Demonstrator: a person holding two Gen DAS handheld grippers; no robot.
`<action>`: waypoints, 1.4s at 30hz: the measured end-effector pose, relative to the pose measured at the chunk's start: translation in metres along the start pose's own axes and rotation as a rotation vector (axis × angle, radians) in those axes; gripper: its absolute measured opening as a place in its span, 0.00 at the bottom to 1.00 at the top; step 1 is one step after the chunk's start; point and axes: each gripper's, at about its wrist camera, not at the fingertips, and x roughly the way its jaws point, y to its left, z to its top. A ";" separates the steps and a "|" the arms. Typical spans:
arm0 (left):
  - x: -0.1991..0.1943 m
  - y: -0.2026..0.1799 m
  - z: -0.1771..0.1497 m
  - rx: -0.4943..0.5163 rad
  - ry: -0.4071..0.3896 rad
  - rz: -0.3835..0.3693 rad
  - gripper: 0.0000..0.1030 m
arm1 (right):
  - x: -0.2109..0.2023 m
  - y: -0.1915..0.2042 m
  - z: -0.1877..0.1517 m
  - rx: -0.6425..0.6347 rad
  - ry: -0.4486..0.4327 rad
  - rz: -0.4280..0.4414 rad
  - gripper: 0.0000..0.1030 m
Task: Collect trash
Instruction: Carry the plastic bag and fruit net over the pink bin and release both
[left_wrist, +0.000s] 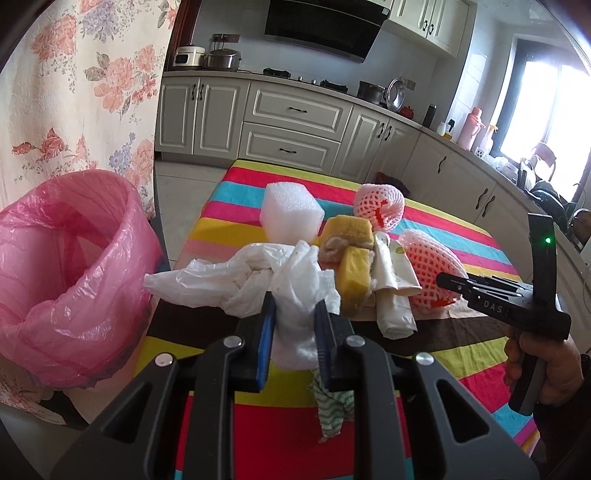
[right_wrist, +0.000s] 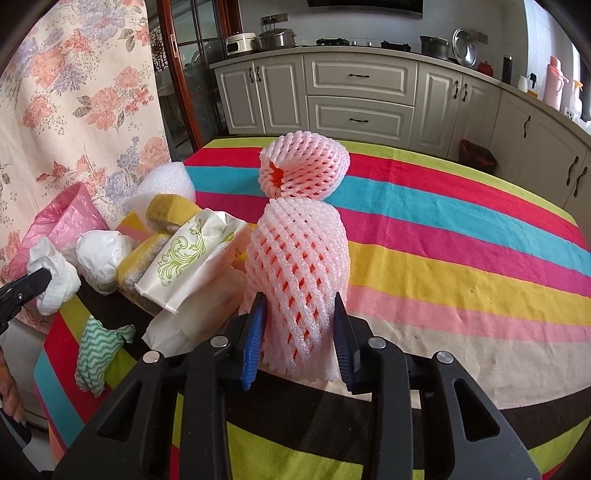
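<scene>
left tongs (left_wrist: 294, 310): clamped on white plastic bag (left_wrist: 258, 280), beside pink-lined bin (left_wrist: 66, 273) | right tongs (right_wrist: 299, 321): fingers flank foam fruit net (right_wrist: 299, 258), contact unclear | net stands on striped counter (right_wrist: 461, 236)

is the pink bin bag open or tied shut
Open: the pink bin bag gapes at the top, its rim folded outward; the contents cannot be seen.

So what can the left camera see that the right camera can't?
Only the left wrist view shows the open mouth of the pink-lined bin and the range hood. Only the right wrist view shows the green leafy print on the paper packet and the right tool around the near pink foam net. Both show the striped tablecloth, the yellow sponges and the left tool pinching the white plastic bag.
</scene>
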 end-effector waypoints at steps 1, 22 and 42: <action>-0.001 0.000 0.001 0.000 -0.004 -0.001 0.19 | -0.002 -0.001 -0.001 0.001 -0.002 -0.002 0.32; -0.046 0.014 0.018 -0.013 -0.127 0.045 0.19 | -0.073 0.022 0.030 -0.027 -0.144 0.029 0.31; -0.113 0.108 0.040 -0.107 -0.278 0.280 0.19 | -0.075 0.128 0.078 -0.179 -0.205 0.155 0.31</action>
